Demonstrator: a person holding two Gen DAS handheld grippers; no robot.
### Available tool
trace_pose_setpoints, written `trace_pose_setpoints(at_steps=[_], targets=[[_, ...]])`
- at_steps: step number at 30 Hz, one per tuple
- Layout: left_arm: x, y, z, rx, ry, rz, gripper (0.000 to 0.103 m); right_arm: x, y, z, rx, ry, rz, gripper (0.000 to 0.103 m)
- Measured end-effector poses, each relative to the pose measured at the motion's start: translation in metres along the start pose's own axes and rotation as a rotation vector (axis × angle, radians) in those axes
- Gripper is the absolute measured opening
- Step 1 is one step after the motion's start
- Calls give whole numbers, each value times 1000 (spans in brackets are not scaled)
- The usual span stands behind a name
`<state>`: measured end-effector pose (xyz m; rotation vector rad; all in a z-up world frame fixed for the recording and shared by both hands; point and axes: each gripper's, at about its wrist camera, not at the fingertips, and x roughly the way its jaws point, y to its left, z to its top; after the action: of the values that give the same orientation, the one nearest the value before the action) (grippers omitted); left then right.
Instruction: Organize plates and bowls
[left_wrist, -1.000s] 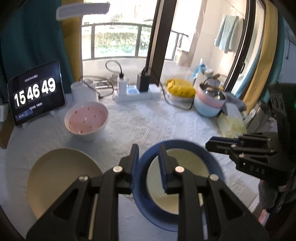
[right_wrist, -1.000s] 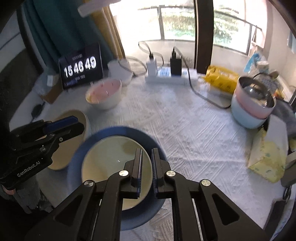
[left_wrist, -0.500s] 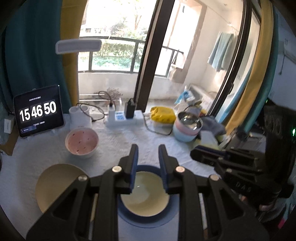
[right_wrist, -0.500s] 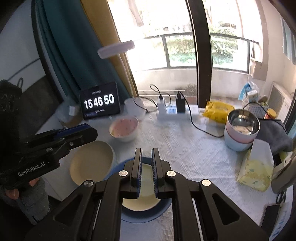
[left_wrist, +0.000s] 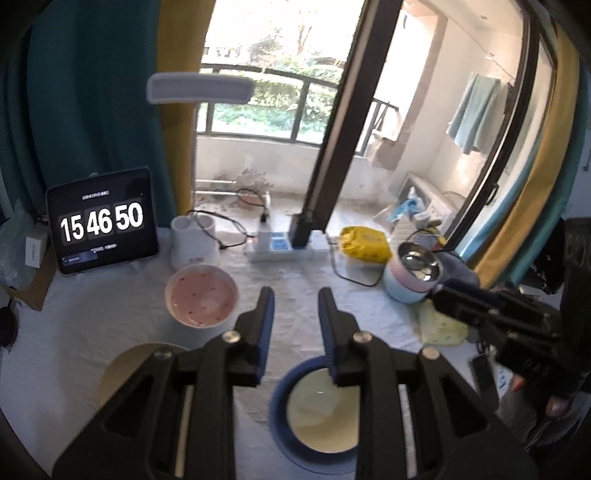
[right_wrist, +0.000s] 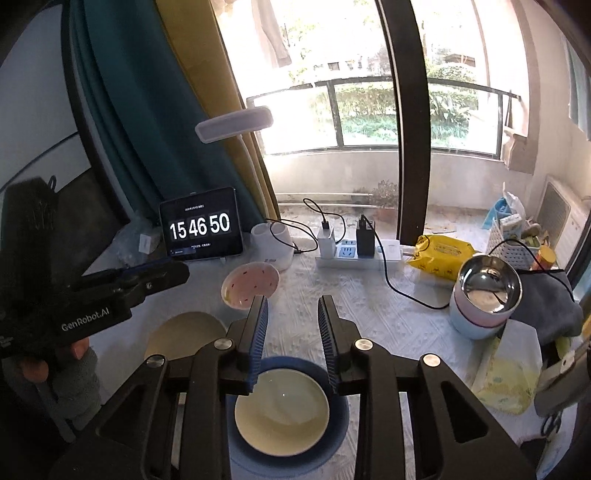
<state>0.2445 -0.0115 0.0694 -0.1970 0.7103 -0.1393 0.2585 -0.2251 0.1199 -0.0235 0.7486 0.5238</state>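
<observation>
A blue-rimmed plate with a cream centre (right_wrist: 282, 410) lies on the white tablecloth near the front edge; it also shows in the left wrist view (left_wrist: 321, 413). A cream plate (right_wrist: 184, 334) lies to its left, partly hidden by the gripper in the left wrist view (left_wrist: 129, 365). A pink speckled bowl (left_wrist: 201, 297) stands behind them, also in the right wrist view (right_wrist: 250, 284). My left gripper (left_wrist: 293, 325) is open and empty, high above the table. My right gripper (right_wrist: 291, 325) is open and empty above the blue plate.
A tablet clock (left_wrist: 101, 225), a white holder (left_wrist: 194, 242), a power strip (right_wrist: 354, 254), a yellow packet (right_wrist: 439, 254), stacked pastel bowls with a steel one on top (right_wrist: 484, 299) and a tissue pack (right_wrist: 506, 373) stand around the table. A lamp head (right_wrist: 234, 123) hangs over the back.
Both grippers have risen well above the table and pulled back. Both jaws have opened wider; the right one was nearly shut before. The plates and bowl have not moved.
</observation>
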Motion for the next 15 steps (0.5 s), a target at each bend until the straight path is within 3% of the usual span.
trace_pose_setpoints(at_steps=[2,5,15], targets=[[7,11,3,1,10,16,28,11,2,6,-9,9,9,32],[19,28,6,-6,25,32,32,31,2,12,-16,31,8,47],[67,89,15,-33,103,101,36,115,0,34,25,166,13,49]])
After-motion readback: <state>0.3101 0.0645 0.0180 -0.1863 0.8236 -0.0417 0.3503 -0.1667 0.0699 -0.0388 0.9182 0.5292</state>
